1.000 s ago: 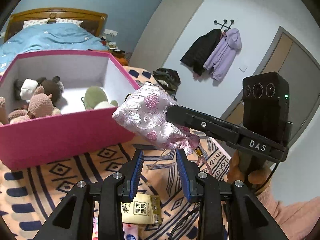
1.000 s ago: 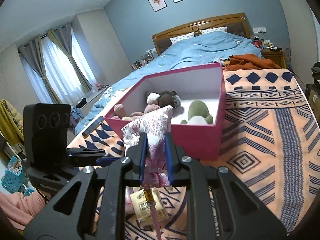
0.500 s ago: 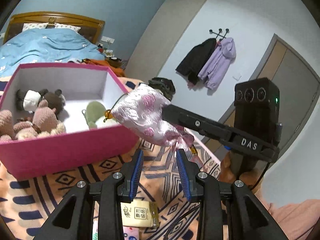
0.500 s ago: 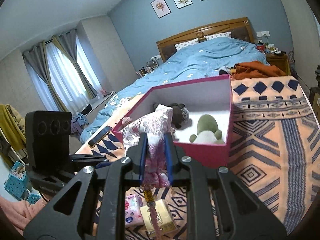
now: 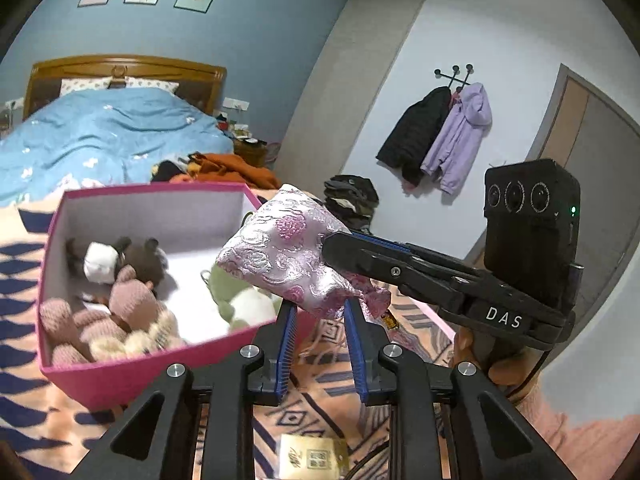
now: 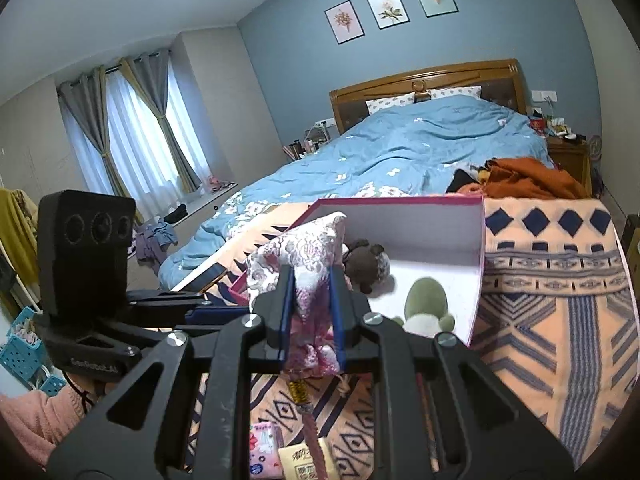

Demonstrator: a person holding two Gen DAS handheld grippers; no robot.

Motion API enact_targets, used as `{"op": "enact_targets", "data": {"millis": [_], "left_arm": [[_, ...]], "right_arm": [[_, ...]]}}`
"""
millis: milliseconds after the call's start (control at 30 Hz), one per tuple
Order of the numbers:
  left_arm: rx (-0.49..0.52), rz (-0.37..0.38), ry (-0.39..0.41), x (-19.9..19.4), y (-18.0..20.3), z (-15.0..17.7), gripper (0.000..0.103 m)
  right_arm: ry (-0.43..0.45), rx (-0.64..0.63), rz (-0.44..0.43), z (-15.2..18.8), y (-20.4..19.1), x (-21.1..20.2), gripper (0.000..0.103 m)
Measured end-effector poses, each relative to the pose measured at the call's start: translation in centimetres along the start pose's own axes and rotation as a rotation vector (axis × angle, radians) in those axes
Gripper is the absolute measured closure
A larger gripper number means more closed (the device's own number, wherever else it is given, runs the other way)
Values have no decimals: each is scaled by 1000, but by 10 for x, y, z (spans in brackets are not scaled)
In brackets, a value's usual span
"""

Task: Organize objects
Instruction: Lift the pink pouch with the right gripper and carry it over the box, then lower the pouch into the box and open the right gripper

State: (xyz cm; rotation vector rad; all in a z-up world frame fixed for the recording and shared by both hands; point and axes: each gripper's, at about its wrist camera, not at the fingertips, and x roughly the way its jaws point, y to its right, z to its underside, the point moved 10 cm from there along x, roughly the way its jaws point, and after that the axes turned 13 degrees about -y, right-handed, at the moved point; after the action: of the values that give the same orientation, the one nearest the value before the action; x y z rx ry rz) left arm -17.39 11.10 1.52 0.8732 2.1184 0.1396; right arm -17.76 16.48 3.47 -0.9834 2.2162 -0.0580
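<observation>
Left wrist view: left gripper (image 5: 320, 344) jaws just narrowed, nothing between them. Pink pouch (image 5: 286, 258) clamped in right gripper (image 5: 340, 246), held above near right corner of pink box (image 5: 120, 376), long axis slanting down toward tassel end.

Right wrist view: right gripper (image 6: 312, 308) jaws clenched on pouch (image 6: 298, 248). Box (image 6: 478, 280) ahead, open floor between toys for drop. Near rim to clear.

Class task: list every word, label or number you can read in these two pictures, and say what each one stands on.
"DAS": white letters on the right gripper body.
Left gripper base: embossed maker's name, too faint to read.
Yellow packet: printed characters, too blurred.
Pink packet: print too small.
</observation>
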Motion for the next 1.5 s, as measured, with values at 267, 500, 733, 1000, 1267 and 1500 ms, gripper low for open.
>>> {"op": "enact_targets", "data": {"millis": [267, 500, 733, 1000, 1267, 1500], "left_arm": [[7, -68, 8, -1, -14, -28, 79], [-15, -103, 14, 3, -32, -47, 79], [-64, -115, -3, 17, -56, -53, 79], [-94, -129, -36, 39, -74, -50, 79], [-114, -153, -94, 65, -85, -39, 79], [-115, -192, -99, 68, -87, -29, 79]], "right_arm": [[-1, -47, 19, -30, 6, 13, 84], [-12, -85, 28, -53, 13, 29, 84], [-51, -123, 37, -60, 24, 56, 83], [-91, -133, 56, -52, 38, 79, 83], [-159, -97, 82, -32, 58, 98, 79], [-215, -41, 121, -14, 80, 107, 77]]}}
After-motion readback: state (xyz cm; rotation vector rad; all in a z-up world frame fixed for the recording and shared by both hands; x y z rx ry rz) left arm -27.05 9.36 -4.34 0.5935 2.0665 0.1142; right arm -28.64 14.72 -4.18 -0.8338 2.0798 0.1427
